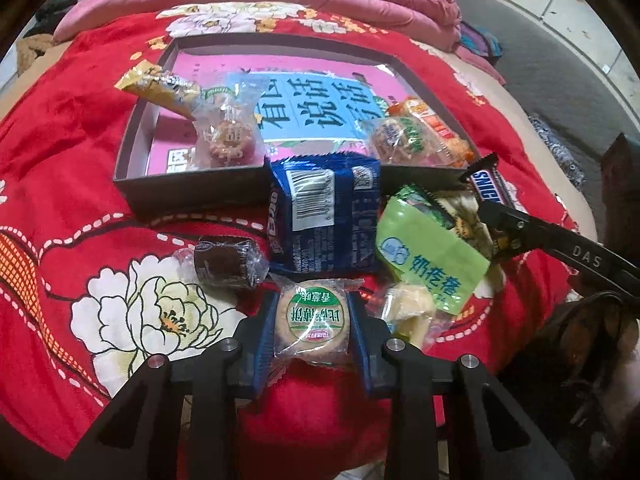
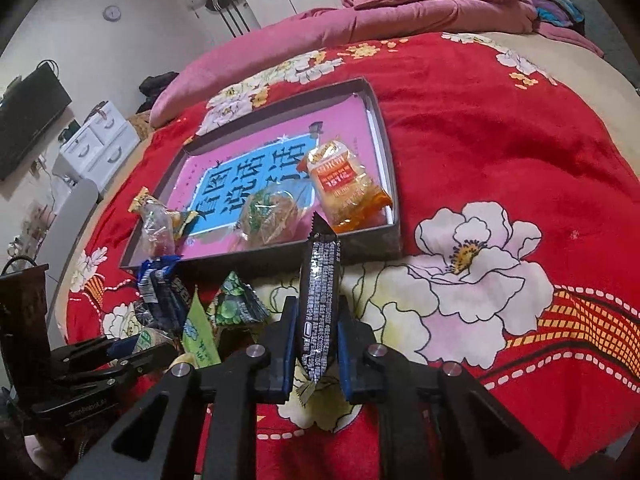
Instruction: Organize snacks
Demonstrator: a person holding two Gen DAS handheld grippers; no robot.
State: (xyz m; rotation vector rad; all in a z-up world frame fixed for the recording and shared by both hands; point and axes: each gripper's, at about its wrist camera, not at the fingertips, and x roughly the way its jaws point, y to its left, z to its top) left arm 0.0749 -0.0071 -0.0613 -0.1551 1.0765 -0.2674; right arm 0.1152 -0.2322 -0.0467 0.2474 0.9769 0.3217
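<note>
My left gripper (image 1: 312, 320) is shut on a round biscuit pack with a green label (image 1: 312, 322), low over the red floral blanket. My right gripper (image 2: 318, 334) is shut on a Snickers bar (image 2: 319, 300), held upright just in front of the dark shallow box (image 2: 394, 236); the bar also shows in the left wrist view (image 1: 486, 186). The box (image 1: 192, 186) holds a yellow snack (image 1: 160, 86), a clear-wrapped pastry (image 1: 226, 128), a green-labelled round pack (image 1: 400, 138) and an orange pack (image 2: 346, 182). Loose in front lie a blue biscuit pack (image 1: 324, 212), a brown cake (image 1: 224, 260) and a light green pouch (image 1: 432, 256).
Everything sits on a bed with a red flowered blanket (image 2: 500, 152). A pink quilt (image 2: 420, 4) is piled at the far end. White drawers (image 2: 96, 140) and a dark screen (image 2: 28, 120) stand beside the bed on the left.
</note>
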